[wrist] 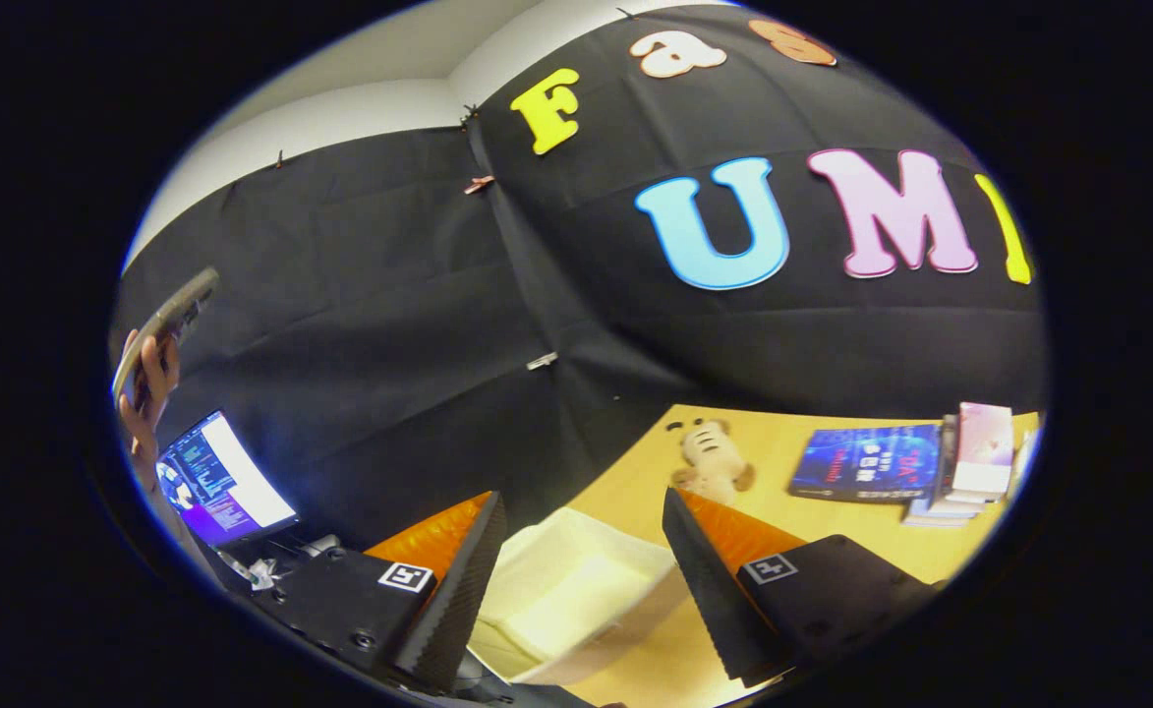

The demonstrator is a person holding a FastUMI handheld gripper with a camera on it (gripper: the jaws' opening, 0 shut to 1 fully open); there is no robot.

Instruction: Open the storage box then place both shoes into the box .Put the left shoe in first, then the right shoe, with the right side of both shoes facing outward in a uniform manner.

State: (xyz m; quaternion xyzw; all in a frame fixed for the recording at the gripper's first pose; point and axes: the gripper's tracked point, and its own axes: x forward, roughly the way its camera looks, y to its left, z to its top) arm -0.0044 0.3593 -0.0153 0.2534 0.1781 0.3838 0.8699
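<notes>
The pale wooden surface [832, 536] stretches beyond the claw, backed by black cloth hung as the booth's wall. The claw [576, 580] hangs above the surface with its two fingers spread wide and nothing held between them. In the gap between the fingers, just ahead and below, sits the white open-topped storage box [566, 600], its inside bare as far as can be seen; the shoes cannot be made out here. Beyond the right finger, near the far edge of the surface, lies a flat blue book [866, 462], and just beside it a small stack of pale books and boxes [974, 467]. Between the box and the blue book, a small cream plush toy [712, 457] lies on the wood. Well off past the left finger stands a lit laptop screen [217, 482], and above it a person's hand [148, 379] holds up a phone [168, 324].
</notes>
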